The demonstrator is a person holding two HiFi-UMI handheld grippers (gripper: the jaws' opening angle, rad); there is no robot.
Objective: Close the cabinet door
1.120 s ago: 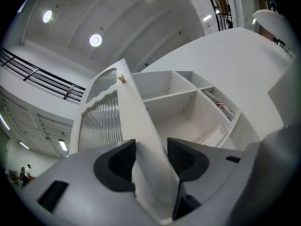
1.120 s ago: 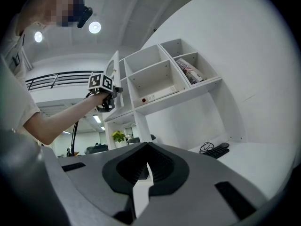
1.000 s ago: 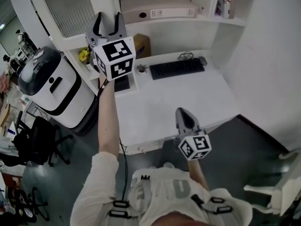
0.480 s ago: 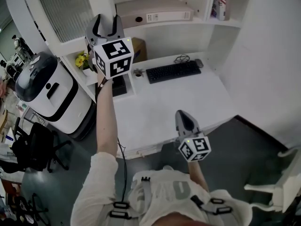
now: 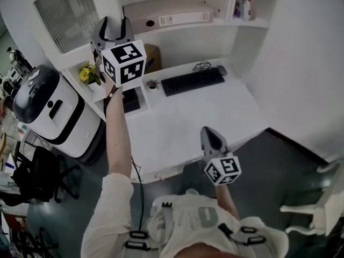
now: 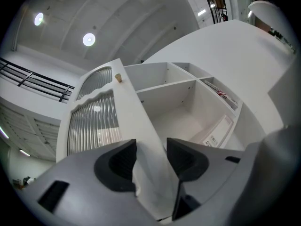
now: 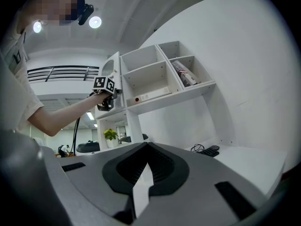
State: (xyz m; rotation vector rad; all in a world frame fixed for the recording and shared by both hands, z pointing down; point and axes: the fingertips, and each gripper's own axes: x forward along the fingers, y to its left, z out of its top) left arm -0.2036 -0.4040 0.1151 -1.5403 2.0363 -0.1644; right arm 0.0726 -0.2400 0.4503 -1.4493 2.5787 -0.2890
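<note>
The white cabinet door (image 5: 59,15) with a ribbed glass panel stands swung out at the cabinet's left. In the left gripper view its edge (image 6: 141,126) runs up between the jaws, with a small knob (image 6: 118,77) near the top. My left gripper (image 5: 113,23) is raised to the door, and its jaws (image 6: 151,159) are closed on that edge. The open cabinet shelves (image 6: 169,86) lie behind the door. My right gripper (image 5: 207,130) hangs low over the desk's front edge, shut and empty (image 7: 146,166). From there the left gripper (image 7: 104,100) shows at the door.
A white desk (image 5: 183,122) carries a black keyboard (image 5: 192,81) and a mouse (image 5: 221,70). A white binder (image 5: 166,15) lies on the shelf, with a cardboard box (image 5: 152,55) below. A white-and-black machine (image 5: 45,112) and a yellow-flowered plant (image 5: 86,74) stand at the left.
My left gripper has shifted a little to the left in the head view, with the door edge still between its jaws. The right gripper has stayed put.
</note>
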